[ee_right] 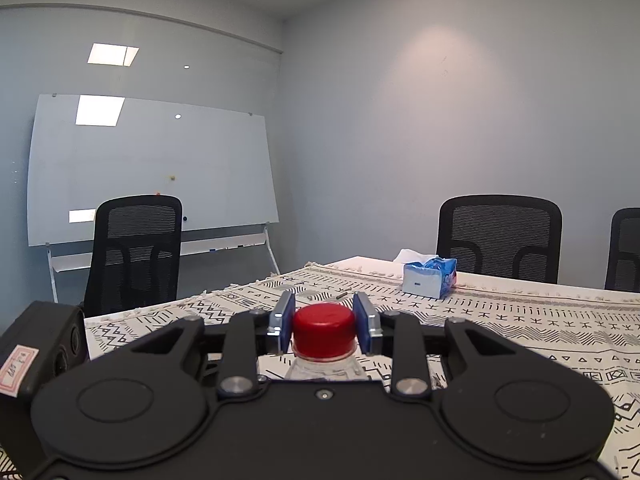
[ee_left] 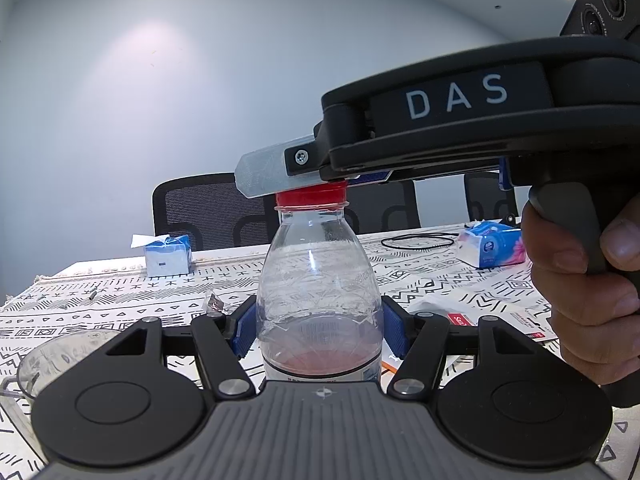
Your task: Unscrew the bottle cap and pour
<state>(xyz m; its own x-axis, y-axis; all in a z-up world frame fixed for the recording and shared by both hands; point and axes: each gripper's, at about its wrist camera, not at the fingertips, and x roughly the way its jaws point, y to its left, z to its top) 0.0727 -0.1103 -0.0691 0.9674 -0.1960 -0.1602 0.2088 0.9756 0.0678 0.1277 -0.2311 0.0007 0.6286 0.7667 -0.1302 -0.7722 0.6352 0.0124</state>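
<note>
A clear plastic bottle (ee_left: pixel 318 292) with a little pink liquid at its bottom stands upright on the patterned tablecloth (ee_left: pixel 120 304). My left gripper (ee_left: pixel 318 330) is shut on the bottle's body, one blue pad on each side. The red cap (ee_left: pixel 310 197) sits on the bottle's neck. My right gripper (ee_right: pixel 325 322) comes in level from the right and is shut on the red cap (ee_right: pixel 324 330), its blue pads pressed against both sides. A hand (ee_left: pixel 588 288) holds the right gripper's handle. A clear plastic cup (ee_left: pixel 52 360) stands at the lower left, beside the left gripper.
Two blue tissue packs (ee_left: pixel 167 258) (ee_left: pixel 494 246) lie on the far part of the table, with a black cable loop (ee_left: pixel 418 240) between them. Papers (ee_left: pixel 500 320) lie to the right. Black office chairs (ee_right: pixel 498 238) stand behind the table, a whiteboard (ee_right: pixel 152 168) at the wall.
</note>
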